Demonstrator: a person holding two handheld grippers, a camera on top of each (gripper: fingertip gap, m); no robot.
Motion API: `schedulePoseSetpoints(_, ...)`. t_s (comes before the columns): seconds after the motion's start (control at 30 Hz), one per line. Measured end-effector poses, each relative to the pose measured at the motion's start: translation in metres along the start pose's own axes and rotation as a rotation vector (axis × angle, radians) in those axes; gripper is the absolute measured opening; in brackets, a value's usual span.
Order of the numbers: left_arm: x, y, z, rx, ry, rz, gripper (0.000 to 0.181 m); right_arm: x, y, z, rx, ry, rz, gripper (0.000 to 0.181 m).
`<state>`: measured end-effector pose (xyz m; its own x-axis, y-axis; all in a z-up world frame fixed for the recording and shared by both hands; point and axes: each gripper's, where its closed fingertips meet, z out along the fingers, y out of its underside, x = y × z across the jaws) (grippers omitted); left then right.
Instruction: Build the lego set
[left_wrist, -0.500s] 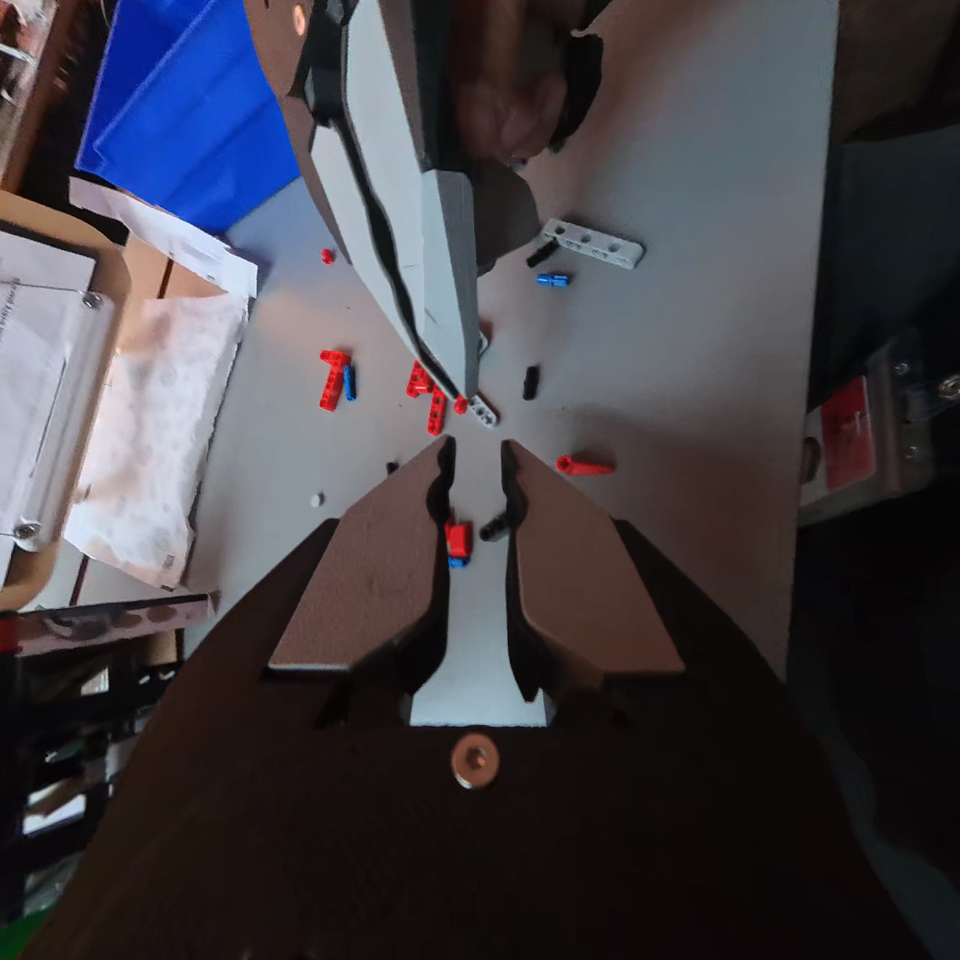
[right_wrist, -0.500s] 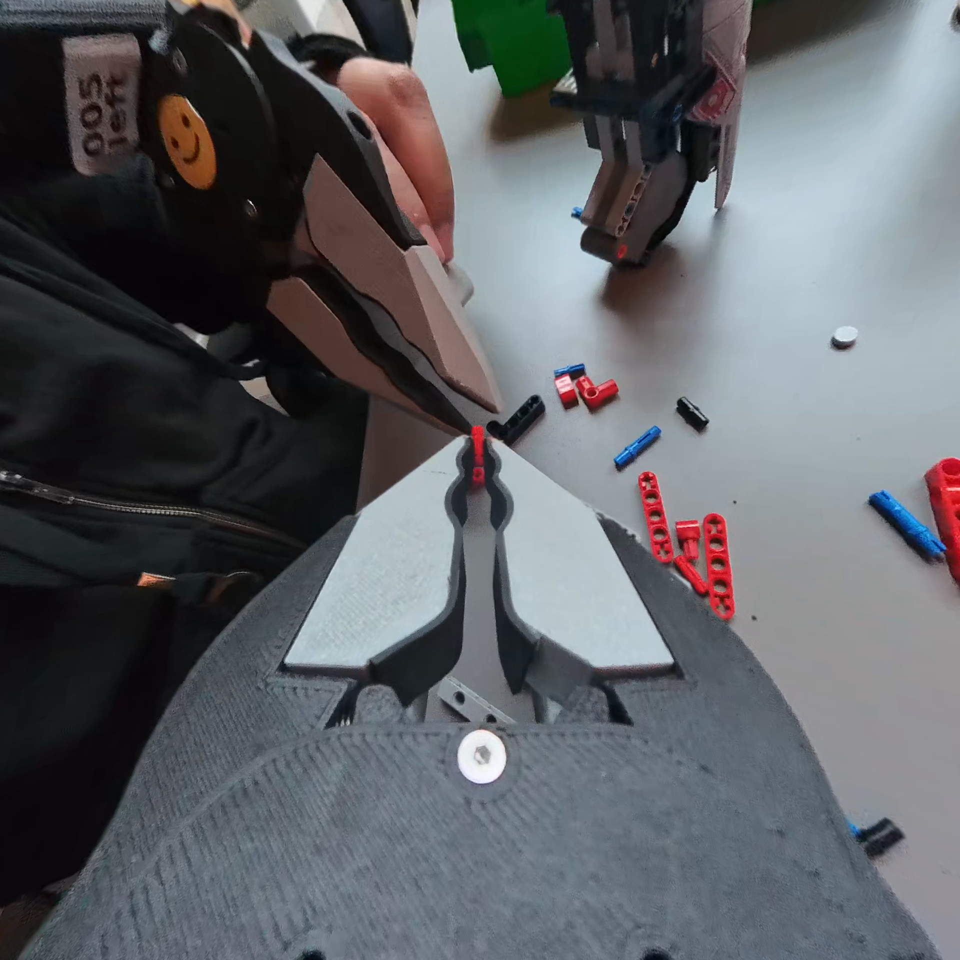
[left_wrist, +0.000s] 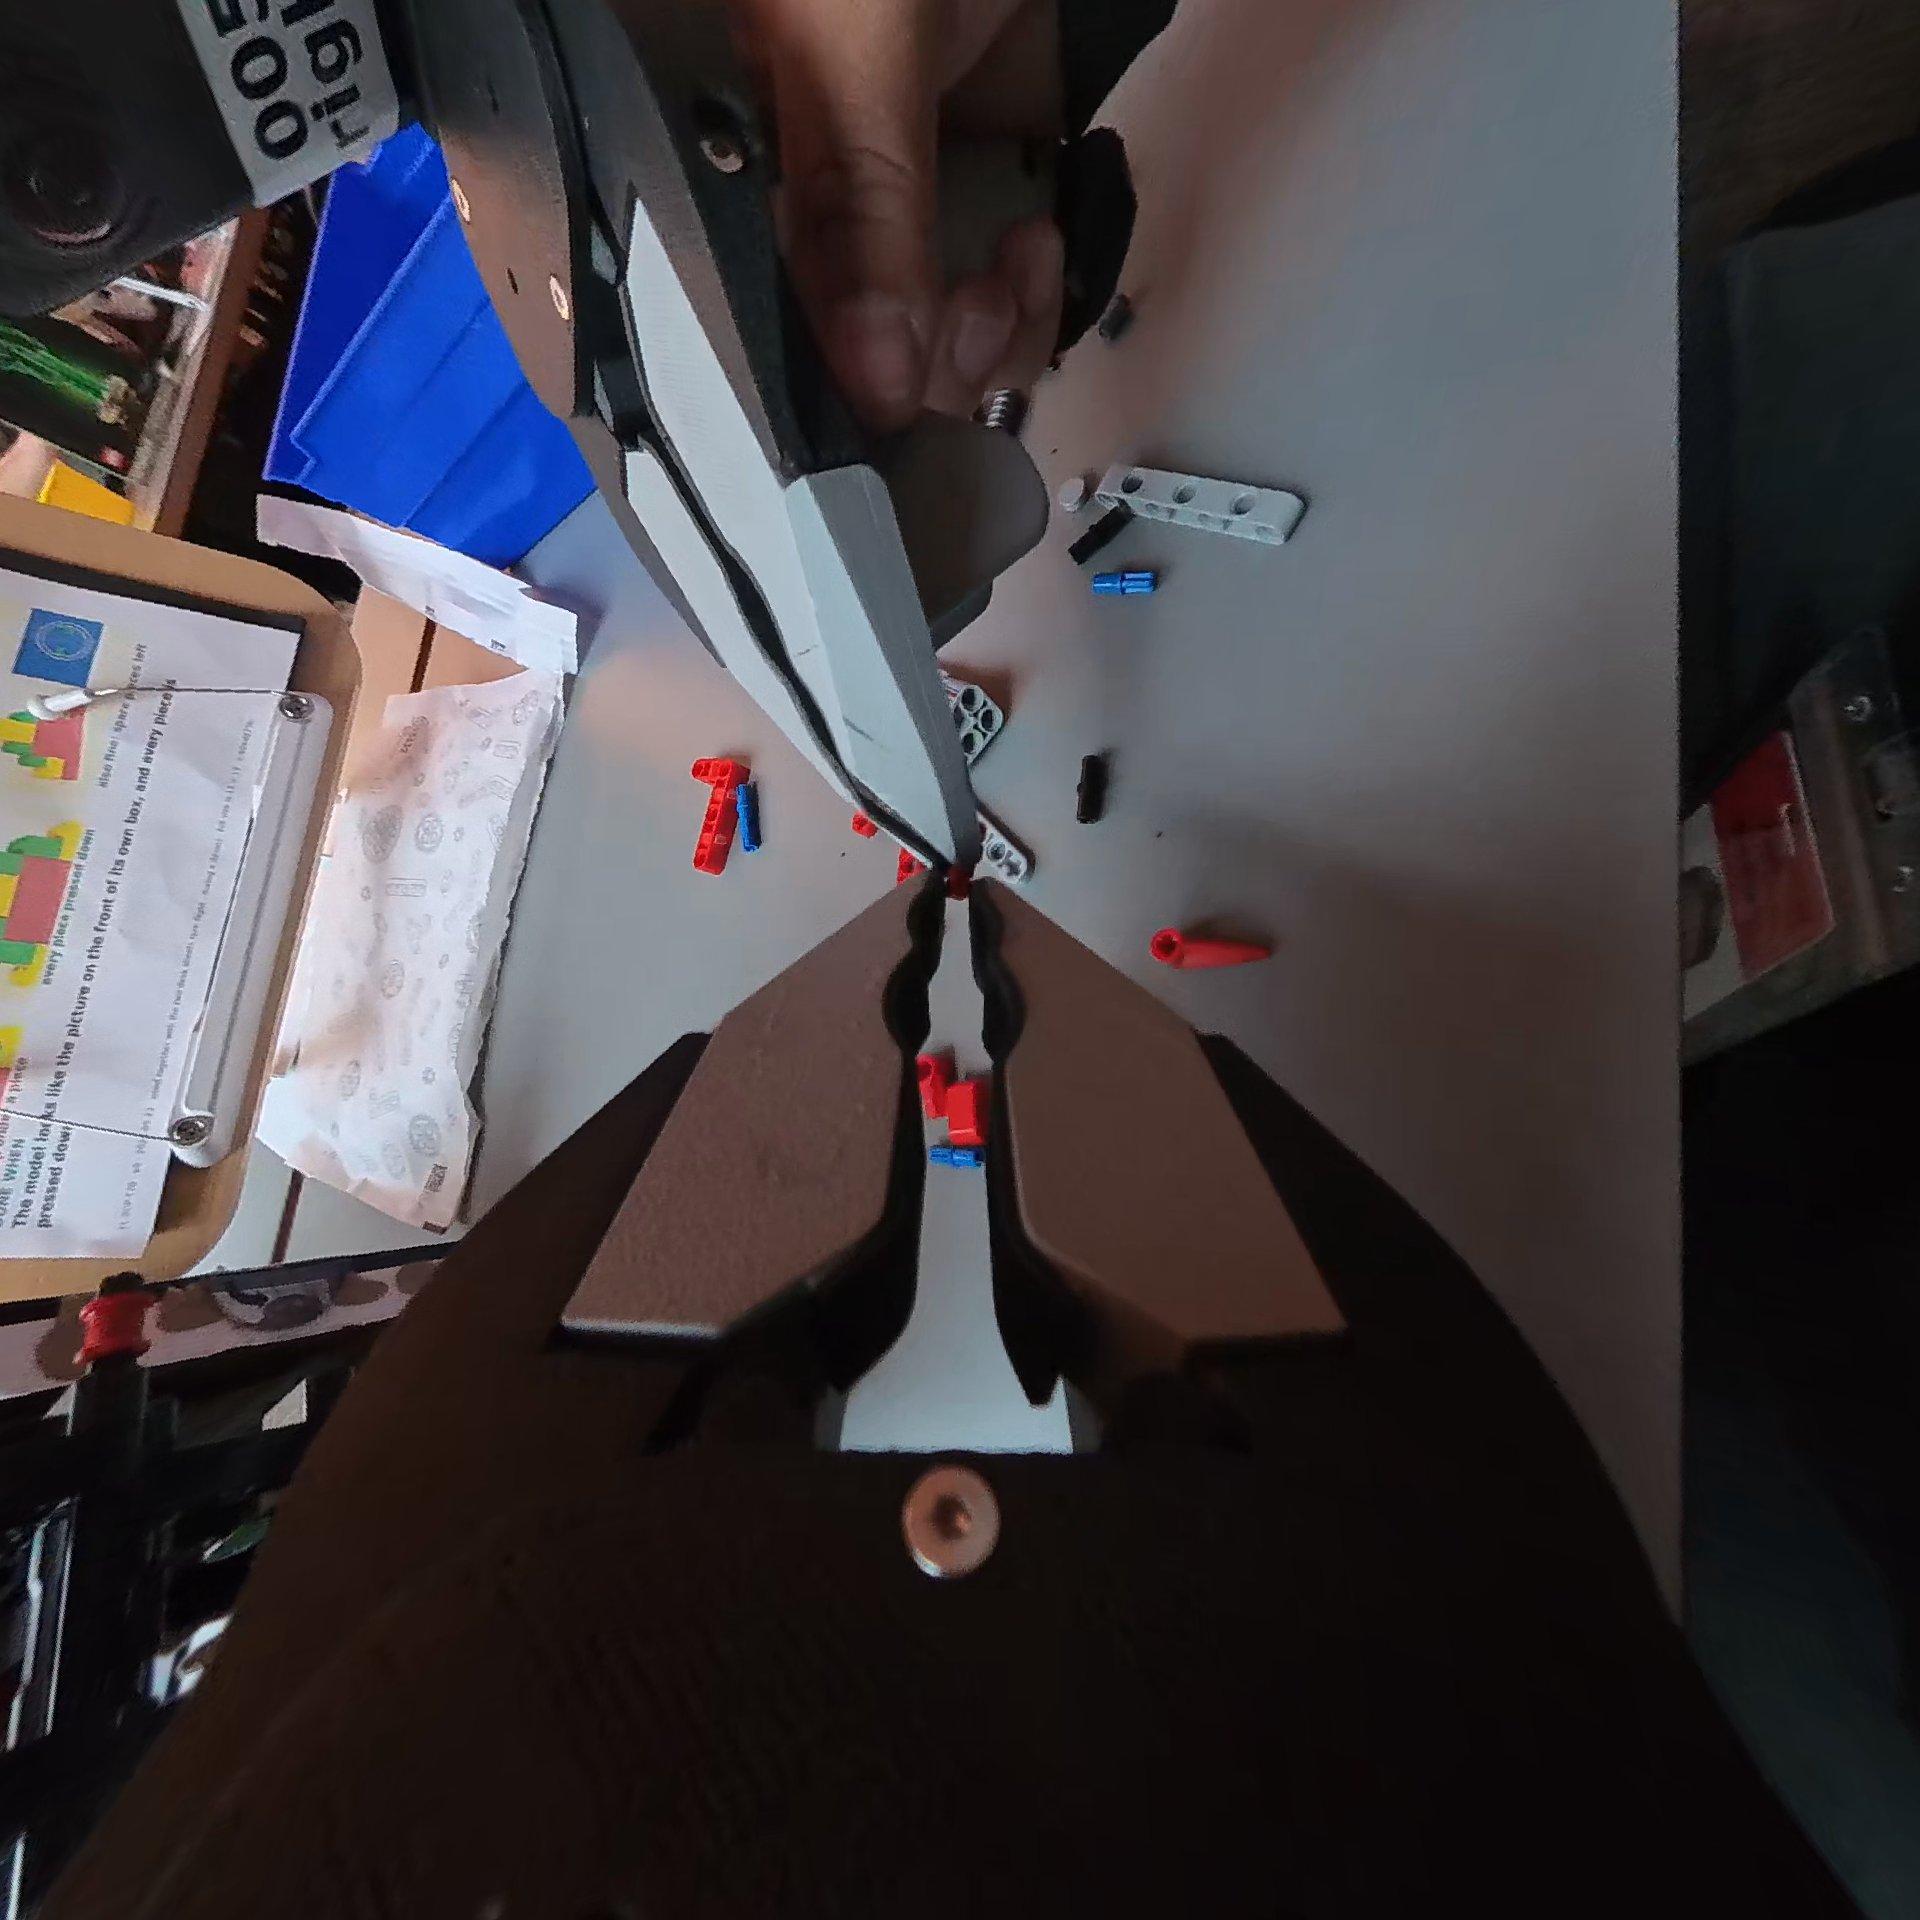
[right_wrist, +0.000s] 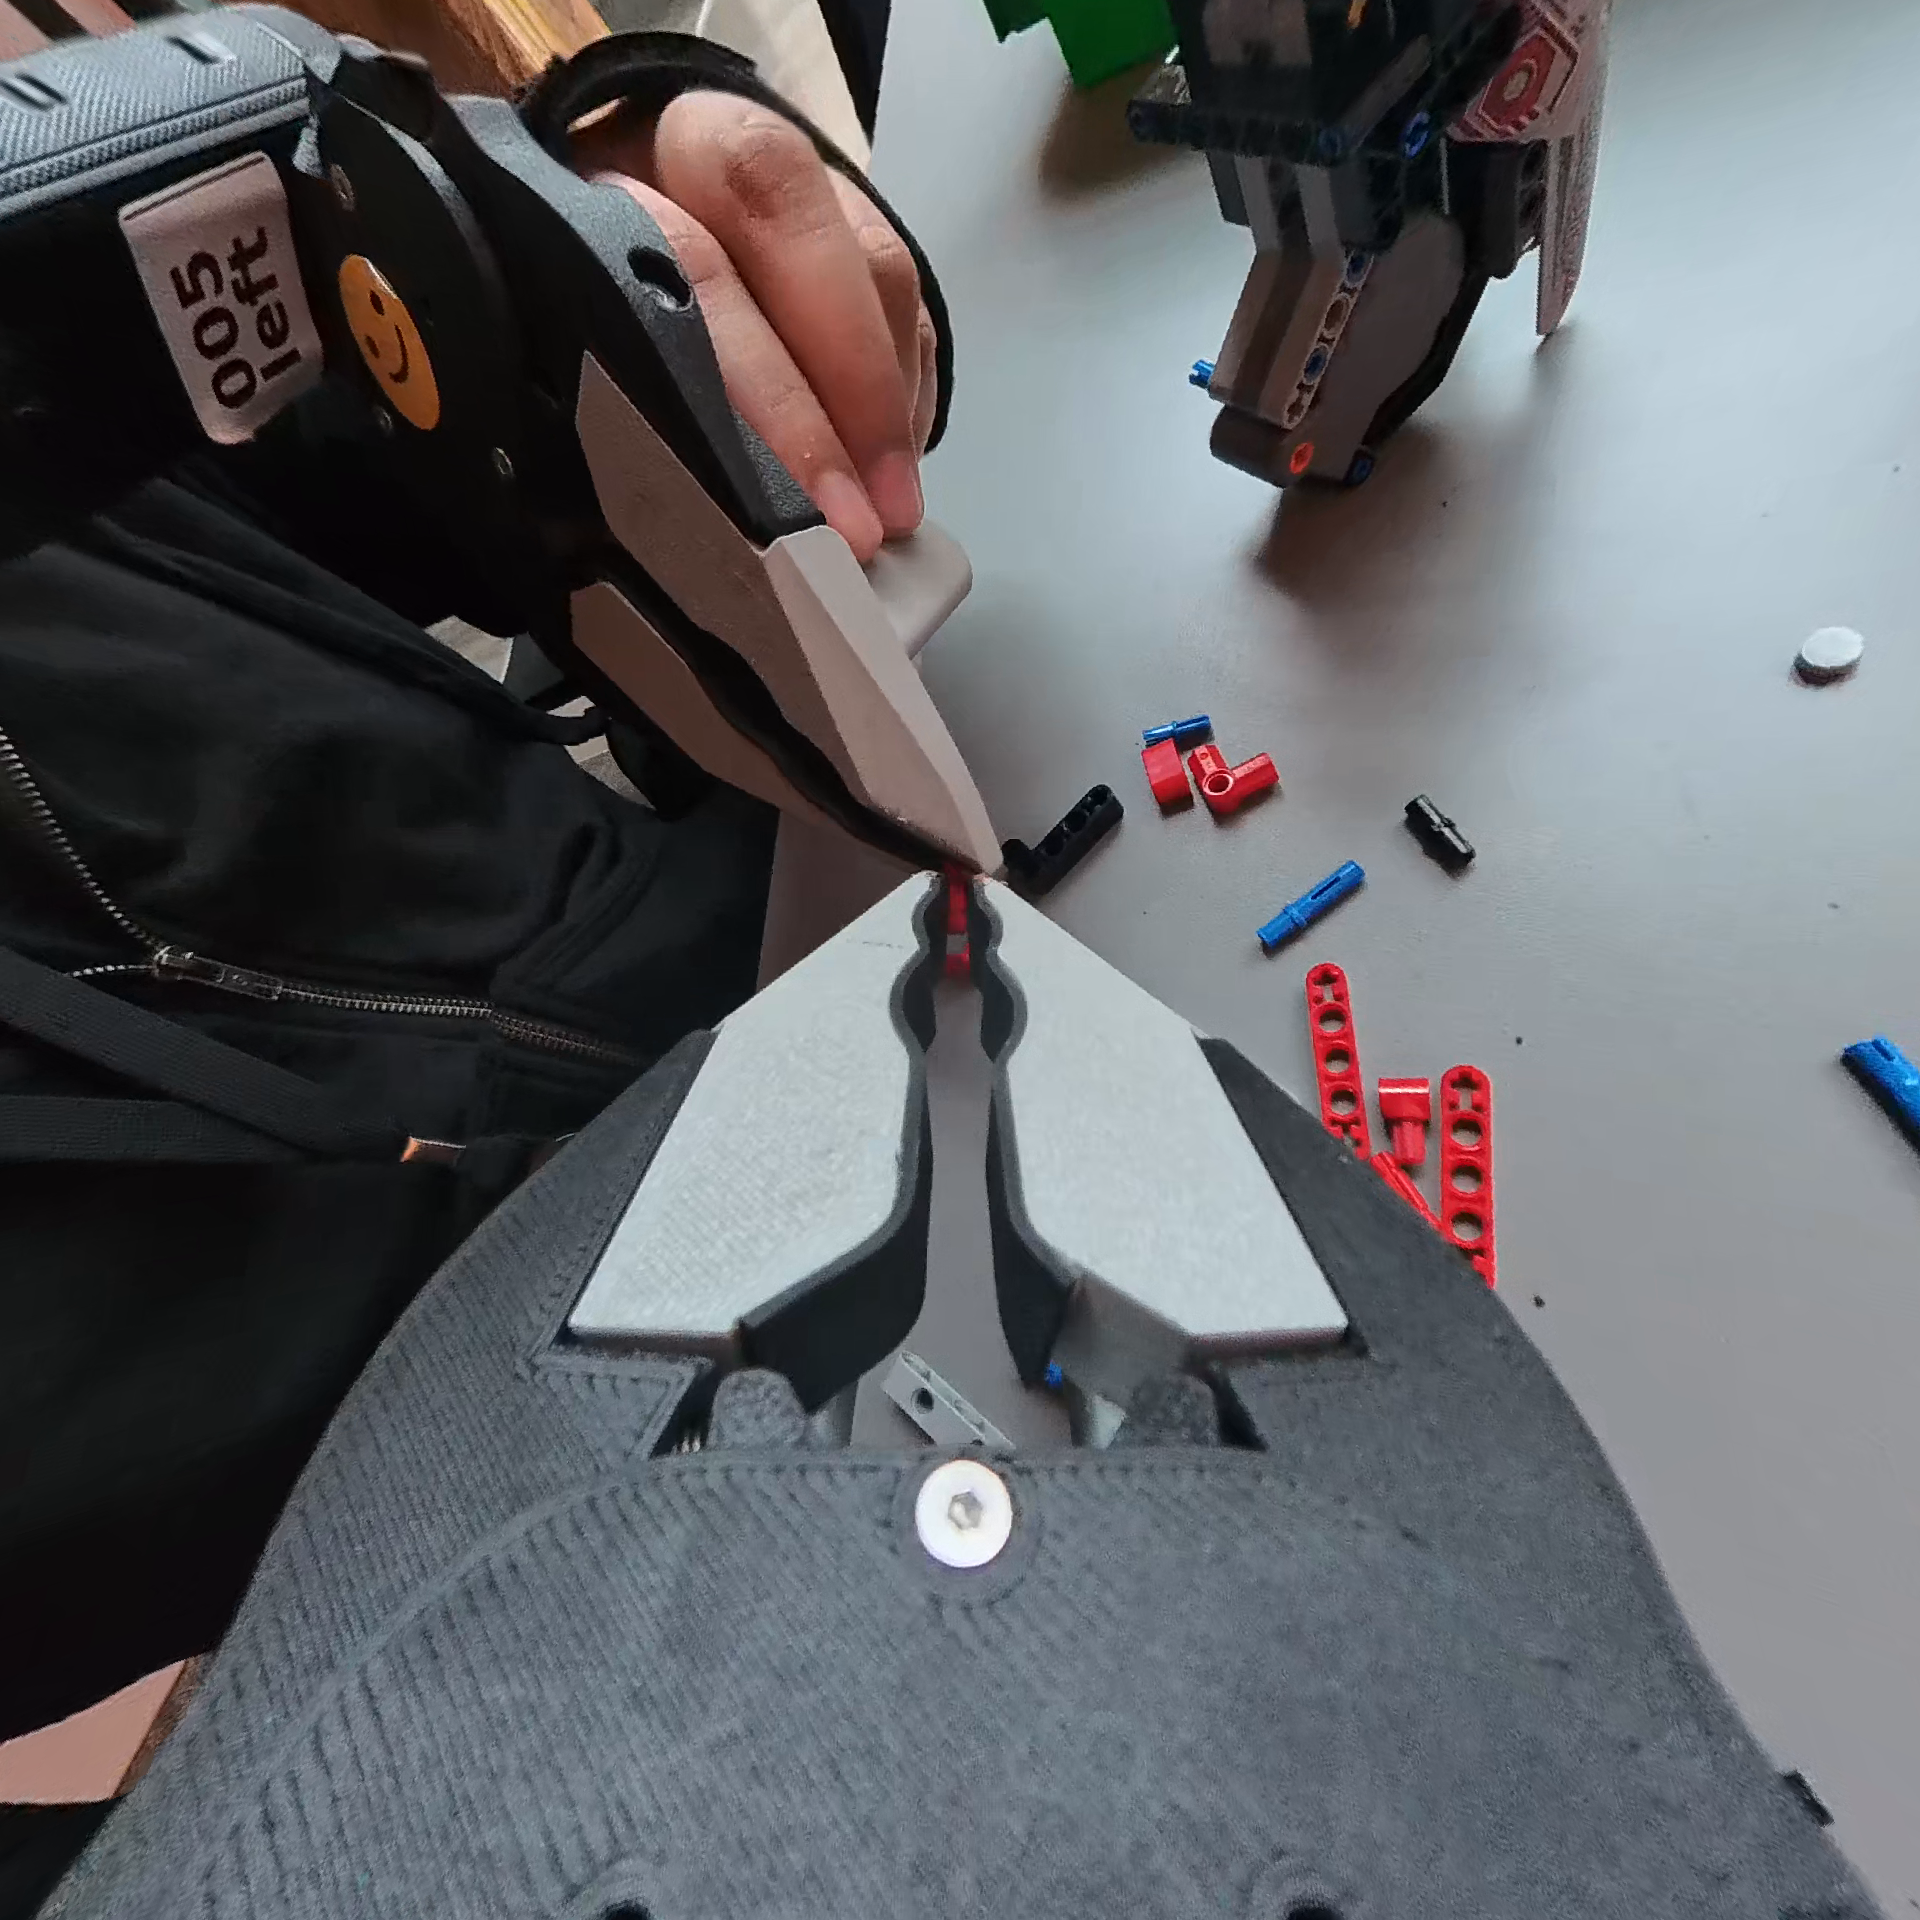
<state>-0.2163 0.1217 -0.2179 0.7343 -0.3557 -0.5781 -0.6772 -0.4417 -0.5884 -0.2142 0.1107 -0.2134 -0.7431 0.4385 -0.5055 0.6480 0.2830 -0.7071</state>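
Note:
A small red lego piece (right_wrist: 956, 928) sits between the tips of my right gripper (right_wrist: 956, 902), which is shut on it above the grey table. My left gripper (right_wrist: 971, 858) comes in from the upper left and its closed tips meet the far end of the same piece. In the left wrist view the red piece (left_wrist: 956, 883) shows just at the tips of my left gripper (left_wrist: 954, 896), with my right gripper (left_wrist: 950, 858) coming down from above. A partly built grey and black model (right_wrist: 1340, 343) stands at the far right.
Loose parts lie on the table: red beams (right_wrist: 1465, 1153), a blue pin (right_wrist: 1311, 904), a black pin (right_wrist: 1439, 831), red connectors (right_wrist: 1210, 774), a black beam (right_wrist: 1070, 836), a grey beam (left_wrist: 1205, 502). An instruction sheet (left_wrist: 135, 935) and blue bin (left_wrist: 416, 395) lie left. My left and right fingertips are right by each other.
My left gripper was open and apart from the right one. It has moved up to the right gripper's tips and closed on the red piece held there.

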Motion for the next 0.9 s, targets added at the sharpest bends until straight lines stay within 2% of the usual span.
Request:
schedulePoseSetpoints(0.17, 0.0, 0.003, 0.0, -0.004, -0.012, -0.016, 0.002, 0.001, 0.0, 0.0, 0.003, 0.021, 0.005, 0.001)
schedulePoseSetpoints(0.23, -0.004, 0.003, -0.002, 0.009, -0.038, -0.026, 0.002, 0.001, -0.002, -0.002, 0.026, 0.031, 0.005, 0.008)
schedulePoseSetpoints(0.4, -0.013, -0.009, -0.014, 0.089, -0.114, -0.014, 0.002, -0.01, -0.016, -0.015, 0.194, 0.014, 0.027, 0.014)
schedulePoseSetpoints(0.73, -0.021, -0.02, -0.019, 0.112, -0.187, 0.016, 0.002, -0.016, -0.025, -0.016, 0.252, 0.075, -0.006, 0.0)
schedulePoseSetpoints(0.9, -0.025, -0.021, -0.019, 0.112, -0.236, -0.016, 0.002, -0.014, -0.028, -0.019, 0.282, 0.127, -0.024, 0.001)
